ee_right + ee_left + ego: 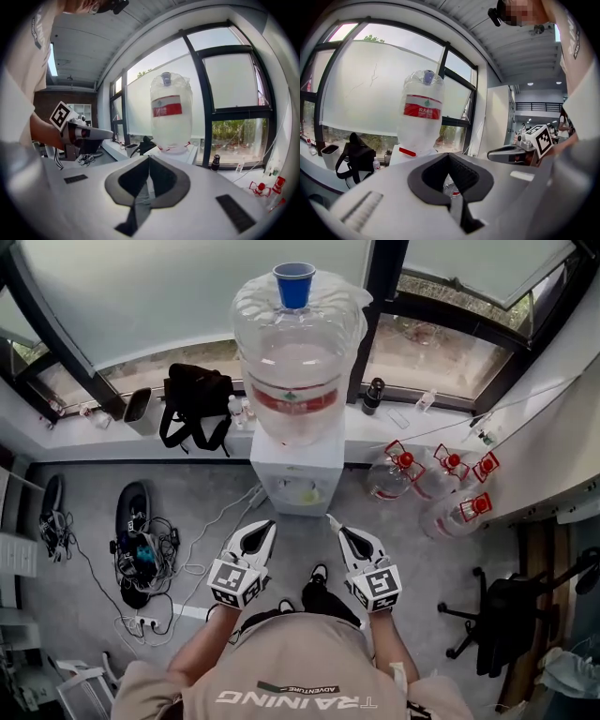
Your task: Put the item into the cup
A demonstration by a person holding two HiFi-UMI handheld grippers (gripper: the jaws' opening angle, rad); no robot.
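Two grippers are held before a water dispenser, and the cup is seen high on top of it.

At the far left, a heap of cables (141,554) is spread on the floor, and a black bag (195,401) is set on the window sill (84,432) above it. The left gripper (265,526) is held low before the dispenser (296,479); its jaws are pressed together and nothing is held between them. In the middle, the blue cup (294,284) is placed with its mouth upward on the big water bottle (298,362) — this bottle is turned upside down on the dispenser. Which thing is the item cannot be told. The right gripper (336,524) is held just beside the left one, with its jaws also closed together on nothing. Further right, spare bottles (441,484) with red handles are laid on the floor, and an office chair (506,620) is seen near the edge.
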